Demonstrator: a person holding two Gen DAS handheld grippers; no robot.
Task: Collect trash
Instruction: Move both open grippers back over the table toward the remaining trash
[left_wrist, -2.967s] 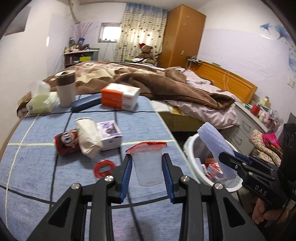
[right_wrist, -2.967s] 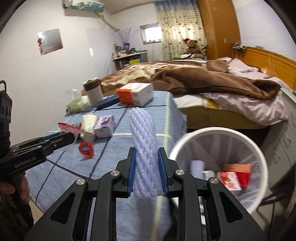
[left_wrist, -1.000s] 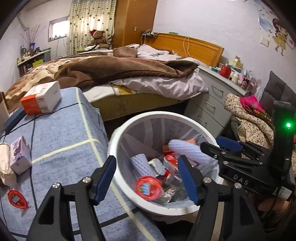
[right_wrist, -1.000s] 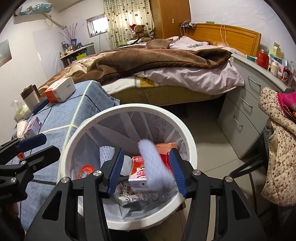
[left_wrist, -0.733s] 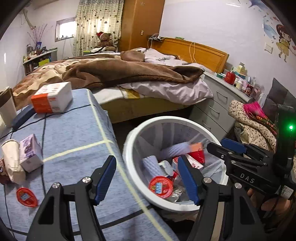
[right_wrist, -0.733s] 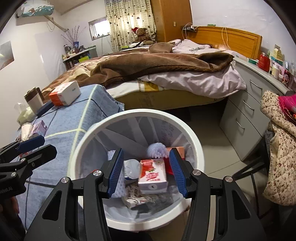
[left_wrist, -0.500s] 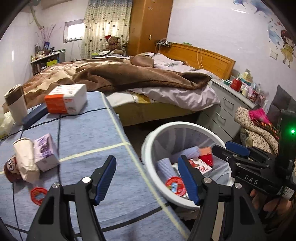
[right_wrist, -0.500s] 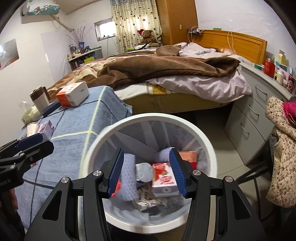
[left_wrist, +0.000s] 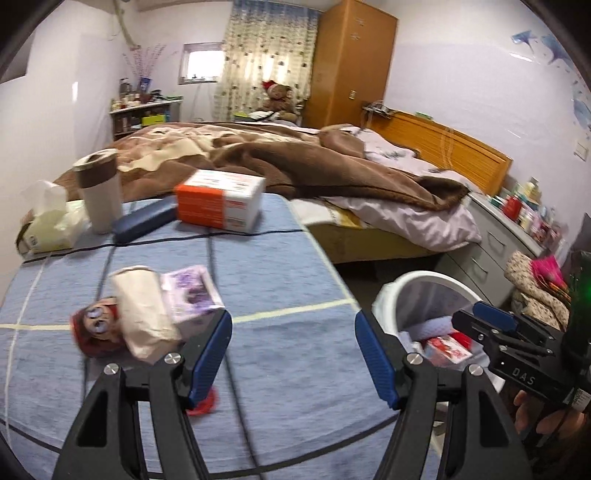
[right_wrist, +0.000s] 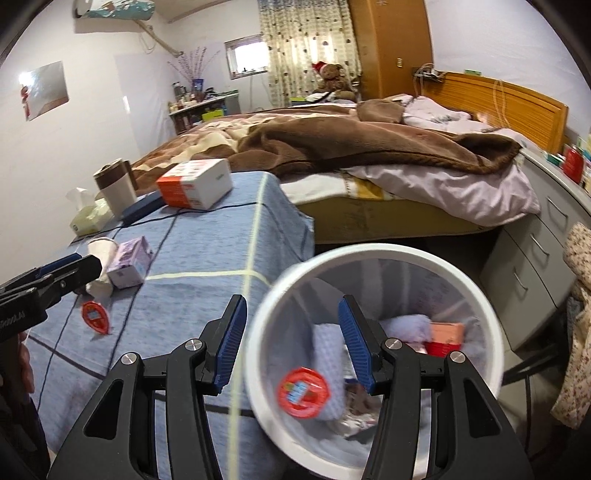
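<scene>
My left gripper (left_wrist: 291, 343) is open and empty above the blue tablecloth (left_wrist: 280, 266). Just left of it lie a red cartoon can (left_wrist: 96, 332), a crumpled white paper cup (left_wrist: 144, 314) and a purple carton (left_wrist: 190, 295). A red lid (left_wrist: 205, 404) peeks out behind its left finger. My right gripper (right_wrist: 291, 317) is open and empty over the near-left rim of the white bin (right_wrist: 369, 254). In the bin lie a red-lidded cup (right_wrist: 303, 391), a foam sleeve (right_wrist: 328, 354) and a red carton (right_wrist: 443, 336). The red lid (right_wrist: 95, 314) and purple carton (right_wrist: 131, 262) also show on the table.
At the table's far end stand an orange-and-white box (left_wrist: 218, 203), a tumbler (left_wrist: 99, 192), a tissue pack (left_wrist: 48, 221) and a dark blue case (left_wrist: 144, 221). A bed (left_wrist: 332, 166) lies beyond. Grey drawers (right_wrist: 535, 251) stand to the right of the bin.
The cup and foam sleeve, held three seconds ago, now lie in the bin. Both grippers have swung left from over the bin toward the table, the left one farther.
</scene>
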